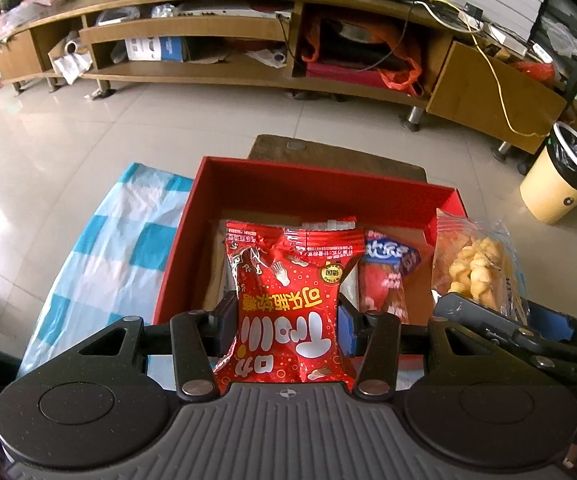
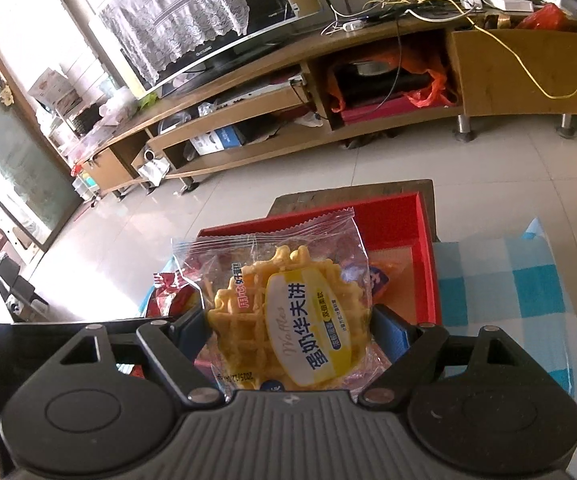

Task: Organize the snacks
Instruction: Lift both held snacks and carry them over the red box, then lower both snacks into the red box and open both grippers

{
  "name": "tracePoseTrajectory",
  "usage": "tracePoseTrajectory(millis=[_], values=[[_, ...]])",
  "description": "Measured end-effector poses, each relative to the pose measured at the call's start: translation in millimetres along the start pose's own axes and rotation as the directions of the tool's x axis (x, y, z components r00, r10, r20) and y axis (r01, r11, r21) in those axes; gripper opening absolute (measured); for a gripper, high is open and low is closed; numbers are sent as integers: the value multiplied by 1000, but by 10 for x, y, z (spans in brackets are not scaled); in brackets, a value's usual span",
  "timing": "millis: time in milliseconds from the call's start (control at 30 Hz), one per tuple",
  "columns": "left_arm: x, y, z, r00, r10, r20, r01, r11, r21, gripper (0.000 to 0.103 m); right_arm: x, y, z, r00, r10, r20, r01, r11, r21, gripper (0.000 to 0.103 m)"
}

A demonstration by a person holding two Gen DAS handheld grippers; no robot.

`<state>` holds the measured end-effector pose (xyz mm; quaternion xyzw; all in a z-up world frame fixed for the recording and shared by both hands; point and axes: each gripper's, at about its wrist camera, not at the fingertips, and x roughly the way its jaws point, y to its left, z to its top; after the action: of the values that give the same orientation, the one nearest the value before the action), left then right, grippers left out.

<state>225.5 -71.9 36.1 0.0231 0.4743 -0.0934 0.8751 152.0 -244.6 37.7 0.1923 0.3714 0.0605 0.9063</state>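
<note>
Waffle pack (image 2: 288,320) reads "Waffles" — red candy pack (image 1: 288,304) unreadable.

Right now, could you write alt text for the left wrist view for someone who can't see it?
The left gripper holds a red candy packet above an open red cardboard box containing other snacks. At right, the right gripper holds a clear waffle packet.

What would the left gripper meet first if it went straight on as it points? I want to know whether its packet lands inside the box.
Probably the snack packets lying in the red box. The left gripper, shut on the red candy packet, points down into it; depth is unclear.
</note>
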Motion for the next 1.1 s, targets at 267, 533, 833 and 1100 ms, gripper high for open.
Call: tracePoseTrajectory(millis=[267,533,833,1100], values=[[197,22,126,1000,20,-15,-21,1000,-17,56,226,-45,102,1000,-9,-6,9,1000,13,81],[435,51,162,998,40,-57,-42,999,-30,57,466,-112,137,999,-23,-23,24,999,23,81],[559,65,123,994,73,-79,-75,997,-23,58,672,-135,107,998,-42,-54,43,998,33,82],[539,74,128,995,75,-68,-77,997,-28,69,718,-186,81,995,-73,-68,75,997,29,83]])
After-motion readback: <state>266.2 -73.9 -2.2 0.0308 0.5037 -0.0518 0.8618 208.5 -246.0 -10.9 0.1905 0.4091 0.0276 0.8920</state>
